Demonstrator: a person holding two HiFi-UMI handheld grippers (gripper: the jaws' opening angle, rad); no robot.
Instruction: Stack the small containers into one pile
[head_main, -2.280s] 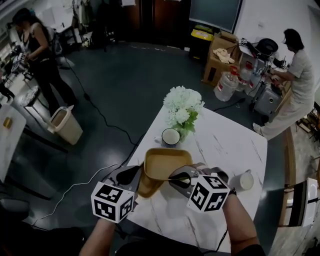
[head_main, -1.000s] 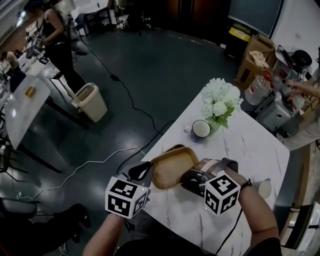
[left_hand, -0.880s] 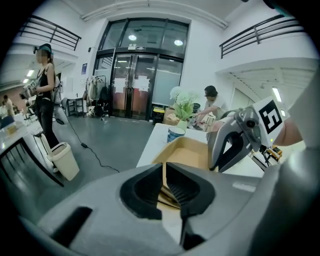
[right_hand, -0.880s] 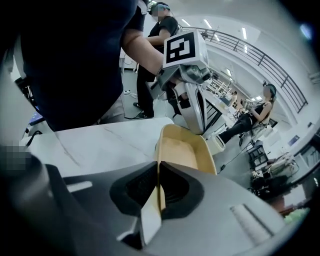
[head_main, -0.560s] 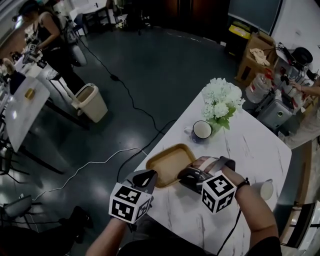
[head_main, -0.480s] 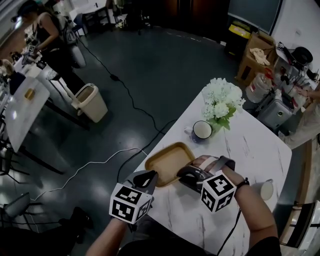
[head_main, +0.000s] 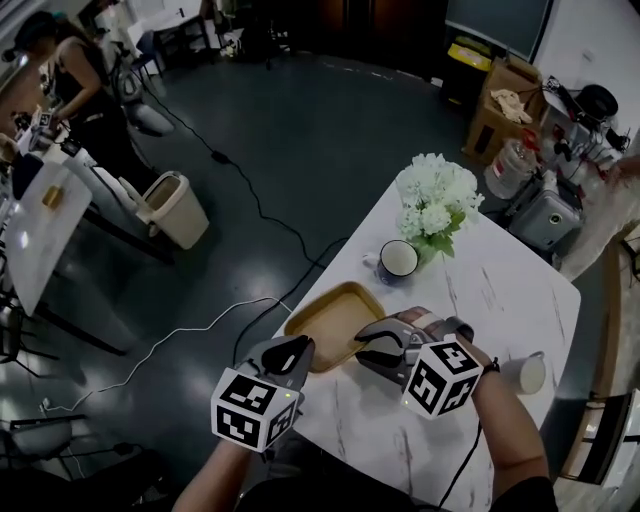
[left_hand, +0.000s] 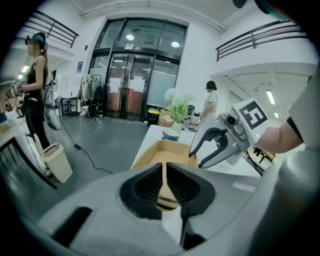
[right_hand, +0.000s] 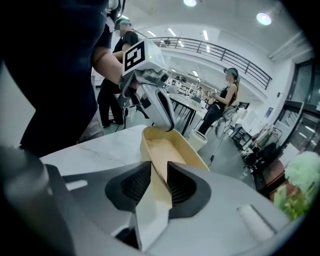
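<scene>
**Both my tongs on one tan container**

My left tongs (left_hand: 164, 171) are nearly together, clamped on the thin near rim of the tan container (head_main: 332, 320), whose wall stands upright between the pads. My right tongs (right_hand: 159, 176) are at the opposite rim. Their jaws are opening, and the wall slants through the gap between them with the pads no longer pressing on it.

The container lies at the left edge of the white marbled table (head_main: 500, 290), with its long side running between my two tools. A second rim seems to show just under the first in the left gripper view, but I cannot tell whether that is one container or several nested.

Further back on the table, a white mug (head_main: 398, 258) sits just beside a bunch of white flowers (head_main: 432, 200).

The only print I can make out is the black-and-white square markers on my two cubes (head_main: 245, 405), and they carry no letters.
</scene>
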